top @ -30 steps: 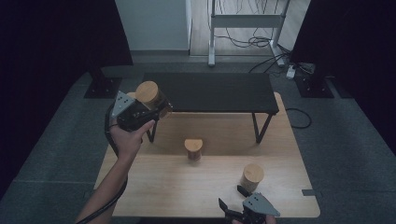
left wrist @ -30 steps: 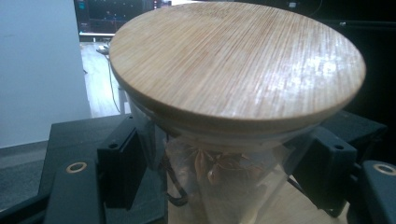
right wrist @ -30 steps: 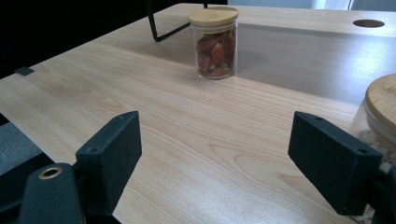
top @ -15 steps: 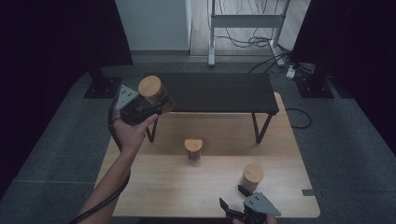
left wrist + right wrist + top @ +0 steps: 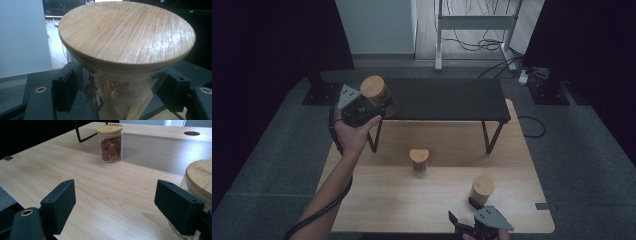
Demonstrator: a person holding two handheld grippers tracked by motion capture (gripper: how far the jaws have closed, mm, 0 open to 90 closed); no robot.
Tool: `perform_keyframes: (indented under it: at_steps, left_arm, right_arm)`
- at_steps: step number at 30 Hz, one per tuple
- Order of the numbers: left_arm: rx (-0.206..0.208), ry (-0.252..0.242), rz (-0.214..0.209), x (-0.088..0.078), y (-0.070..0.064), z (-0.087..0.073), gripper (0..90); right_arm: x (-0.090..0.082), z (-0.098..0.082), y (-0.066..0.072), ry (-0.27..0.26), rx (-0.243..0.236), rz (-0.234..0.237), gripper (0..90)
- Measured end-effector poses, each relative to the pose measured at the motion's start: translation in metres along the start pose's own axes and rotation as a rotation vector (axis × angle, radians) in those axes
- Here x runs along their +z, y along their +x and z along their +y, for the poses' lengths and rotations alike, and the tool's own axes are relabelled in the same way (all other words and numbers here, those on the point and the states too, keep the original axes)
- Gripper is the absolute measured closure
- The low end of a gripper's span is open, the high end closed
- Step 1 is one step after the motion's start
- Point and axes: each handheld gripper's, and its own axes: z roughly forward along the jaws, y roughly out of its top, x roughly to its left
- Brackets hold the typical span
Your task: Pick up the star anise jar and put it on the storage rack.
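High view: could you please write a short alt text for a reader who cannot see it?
A person's left gripper holds a glass jar with a bamboo lid in the air, near the left end of a low black shelf that stands on a wooden table. Two similar jars stand on the table, and the right gripper waits open at the near edge.

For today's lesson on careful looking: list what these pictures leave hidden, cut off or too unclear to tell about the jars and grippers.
- Held jar: left gripper view, the base is cut off by the bottom edge; the lid covers the rim.
- Jar near the right gripper: right gripper view, cut off by the right edge and partly behind a jaw; contents unclear.
- Right gripper: high view, the hand is cut off at the bottom edge.
- Middle jar: high view, contents too small to make out.
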Motion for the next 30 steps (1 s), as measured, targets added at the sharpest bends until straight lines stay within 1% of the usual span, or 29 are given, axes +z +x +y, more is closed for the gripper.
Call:
perform_keyframes:
  at_steps: [3, 9, 16, 23, 25, 30]
  left_arm:
    - [-0.003, 0.002, 0.009, 0.003, 0.001, 0.001, 26.7]
    - [-0.004, 0.009, 0.021, 0.011, 0.004, 0.004, 26.7]
    - [0.001, 0.016, 0.024, 0.021, 0.006, 0.006, 26.7]
    - [-0.006, 0.022, 0.037, 0.029, 0.007, 0.007, 26.7]
    - [-0.017, 0.015, 0.046, 0.031, 0.008, 0.006, 26.7]
    - [-0.013, 0.018, 0.052, 0.037, 0.010, 0.010, 26.7]
  right_arm:
    - [0.000, -0.001, -0.002, -0.006, 0.002, 0.006, 16.9]
    - [0.000, -0.001, -0.002, 0.000, 0.003, -0.001, 16.9]
    - [0.001, -0.001, -0.004, 0.007, 0.011, -0.004, 16.9]
    - [0.001, -0.002, -0.005, 0.005, 0.016, -0.009, 16.9]
    - [0.001, -0.002, -0.006, 0.006, 0.015, -0.013, 16.9]
    - [0.000, -0.002, -0.006, 0.006, 0.015, -0.015, 16.9]
